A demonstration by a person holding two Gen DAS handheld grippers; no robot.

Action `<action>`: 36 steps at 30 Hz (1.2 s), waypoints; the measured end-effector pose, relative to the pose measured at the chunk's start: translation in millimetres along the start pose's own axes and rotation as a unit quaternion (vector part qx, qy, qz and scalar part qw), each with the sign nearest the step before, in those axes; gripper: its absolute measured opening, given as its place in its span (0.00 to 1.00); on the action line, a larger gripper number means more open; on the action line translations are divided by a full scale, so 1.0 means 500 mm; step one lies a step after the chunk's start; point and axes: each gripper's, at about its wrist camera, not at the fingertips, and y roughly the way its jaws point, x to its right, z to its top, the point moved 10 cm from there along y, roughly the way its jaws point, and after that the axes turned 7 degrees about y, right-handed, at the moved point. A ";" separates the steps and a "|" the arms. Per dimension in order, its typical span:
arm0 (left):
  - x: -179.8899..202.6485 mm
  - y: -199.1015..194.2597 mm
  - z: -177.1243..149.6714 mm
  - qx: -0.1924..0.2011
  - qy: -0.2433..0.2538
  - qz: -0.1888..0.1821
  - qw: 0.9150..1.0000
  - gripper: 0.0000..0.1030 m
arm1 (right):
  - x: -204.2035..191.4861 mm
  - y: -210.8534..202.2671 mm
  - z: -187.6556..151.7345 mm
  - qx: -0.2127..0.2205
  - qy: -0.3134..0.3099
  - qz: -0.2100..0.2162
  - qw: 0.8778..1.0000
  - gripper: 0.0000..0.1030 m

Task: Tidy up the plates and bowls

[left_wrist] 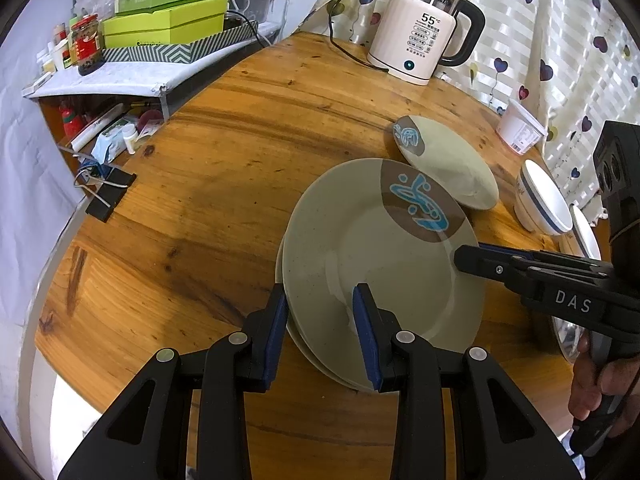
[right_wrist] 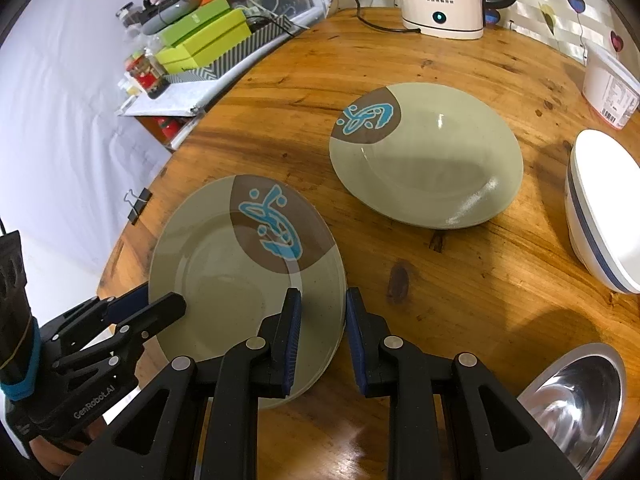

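a round wooden table (right_wrist: 460,280), honey-coloured with dark knots and streaked grain, carries the dishes. near its front-left edge sits a glazed, speckled sage-green plate (right_wrist: 224,280), round and shallow, on top of at least one more of the same kind whose rims show beneath it in the left wrist view. a brown disc with a blue squiggle sits on the side of its rim away from the grippers. a second green dish (right_wrist: 436,168), deeper, with the same motif, lies flat further back, apart from the stack.

the left gripper (left_wrist: 322,312) straddles the top plate's near-left rim, blue pads on either side; whether they press on it cannot be told. the right gripper (right_wrist: 323,320) straddles the opposite rim the same way, jaws narrowly apart, contact again unclear.

to the right stand white ceramic bowls with a blue band (right_wrist: 600,216), nested, and a shiny steel bowl (right_wrist: 580,400) at the front. a cream electric kettle (left_wrist: 416,36) with a black handle stands at the back.
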 end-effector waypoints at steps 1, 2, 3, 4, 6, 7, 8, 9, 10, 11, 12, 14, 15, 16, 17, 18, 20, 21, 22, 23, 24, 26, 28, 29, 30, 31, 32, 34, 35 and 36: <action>0.000 0.000 0.000 0.000 0.000 0.000 1.000 0.34 | 0.001 0.002 -0.001 -0.001 0.000 0.000 1.000 0.22; 0.000 0.001 -0.001 -0.001 -0.001 0.000 1.000 0.34 | 0.001 0.003 -0.002 -0.001 0.000 0.000 1.000 0.22; 0.000 0.002 -0.002 -0.001 -0.001 0.001 1.000 0.34 | 0.001 0.005 -0.003 -0.002 0.001 0.000 1.000 0.22; 0.000 0.002 -0.003 -0.001 0.000 0.001 1.000 0.34 | 0.001 0.006 -0.004 -0.002 0.001 0.001 1.000 0.22; -0.001 0.002 -0.002 0.000 0.001 0.003 1.000 0.34 | 0.000 0.008 -0.004 -0.002 0.001 0.000 1.000 0.23; -0.001 0.002 -0.002 0.001 0.002 0.004 1.000 0.34 | 0.001 0.008 -0.004 -0.002 0.001 0.000 1.000 0.23; -0.002 0.002 -0.002 0.001 0.003 0.005 1.000 0.34 | 0.001 0.009 -0.004 -0.002 0.001 0.000 1.000 0.23; 0.000 0.002 -0.003 0.002 0.003 0.006 1.000 0.34 | 0.001 0.009 -0.004 -0.002 0.000 0.000 1.000 0.23; 0.000 0.002 -0.003 0.002 0.003 0.006 1.000 0.34 | 0.000 0.010 -0.004 -0.002 0.000 0.000 1.000 0.23; 0.000 0.002 -0.003 0.002 0.003 0.007 1.000 0.34 | 0.000 0.010 -0.004 -0.001 -0.001 0.000 1.000 0.23; -0.001 0.002 -0.003 0.002 0.004 0.009 1.000 0.34 | 0.001 0.010 -0.003 -0.001 -0.001 0.000 1.000 0.23; -0.002 0.001 -0.003 0.003 0.004 0.011 1.000 0.34 | 0.001 0.011 -0.003 0.001 -0.003 -0.001 1.000 0.23; -0.003 0.000 -0.003 0.004 0.004 0.011 1.000 0.34 | 0.001 0.011 -0.003 0.002 -0.005 -0.001 1.000 0.23; -0.002 0.001 -0.003 0.004 0.004 0.012 1.000 0.34 | 0.000 0.011 -0.002 0.003 -0.005 -0.001 1.000 0.23; -0.002 0.001 -0.003 0.004 0.004 0.012 1.000 0.34 | 0.000 0.011 -0.002 0.004 -0.006 -0.001 1.000 0.23; -0.002 0.001 -0.002 0.004 0.004 0.013 1.000 0.34 | -0.001 0.011 -0.002 0.004 -0.007 -0.001 1.000 0.23; -0.004 0.001 -0.001 0.005 0.003 0.013 1.000 0.34 | -0.002 0.012 -0.001 0.006 -0.007 0.000 1.000 0.23; -0.003 0.001 -0.002 0.004 0.004 0.013 1.000 0.34 | -0.002 0.012 -0.001 0.006 -0.006 0.001 1.000 0.23; -0.003 0.000 -0.002 0.005 0.004 0.013 1.000 0.34 | -0.001 0.011 -0.001 0.007 -0.006 0.003 1.000 0.23; -0.003 0.000 -0.001 0.005 0.004 0.012 1.000 0.34 | -0.001 0.011 -0.001 0.008 -0.006 0.004 1.000 0.23; -0.005 0.001 -0.001 0.005 0.003 0.011 1.000 0.34 | 0.000 0.011 -0.001 0.008 -0.005 0.005 1.000 0.23; -0.006 0.001 -0.001 0.005 0.002 0.010 1.000 0.34 | 0.001 0.009 0.001 0.010 -0.004 0.005 1.000 0.23; -0.011 0.002 0.000 0.006 -0.001 0.009 1.000 0.34 | 0.005 0.005 0.002 0.015 -0.002 0.006 1.000 0.23; -0.013 0.003 0.000 0.006 -0.002 0.008 1.000 0.34 | 0.007 0.003 0.004 0.018 0.000 0.007 1.000 0.23; -0.014 0.003 0.001 0.007 -0.004 0.005 1.000 0.34 | 0.009 0.001 0.006 0.021 0.001 0.008 1.000 0.24; -0.015 0.002 0.001 0.009 -0.005 0.002 1.000 0.34 | 0.011 -0.002 0.007 0.023 0.001 0.008 1.000 0.25; -0.015 0.001 0.002 0.012 -0.005 0.001 1.000 0.34 | 0.015 -0.005 0.008 0.027 0.003 0.006 1.000 0.29; -0.015 -0.001 0.004 0.016 -0.005 -0.001 1.000 0.34 | 0.022 -0.012 0.010 0.033 0.010 0.010 0.999 0.31; -0.016 -0.002 0.005 0.018 -0.005 -0.002 1.000 0.34 | 0.024 -0.014 0.010 0.035 0.012 0.012 0.999 0.31; -0.016 -0.002 0.006 0.019 -0.005 -0.003 1.000 0.34 | 0.027 -0.018 0.009 0.036 0.014 0.013 0.999 0.32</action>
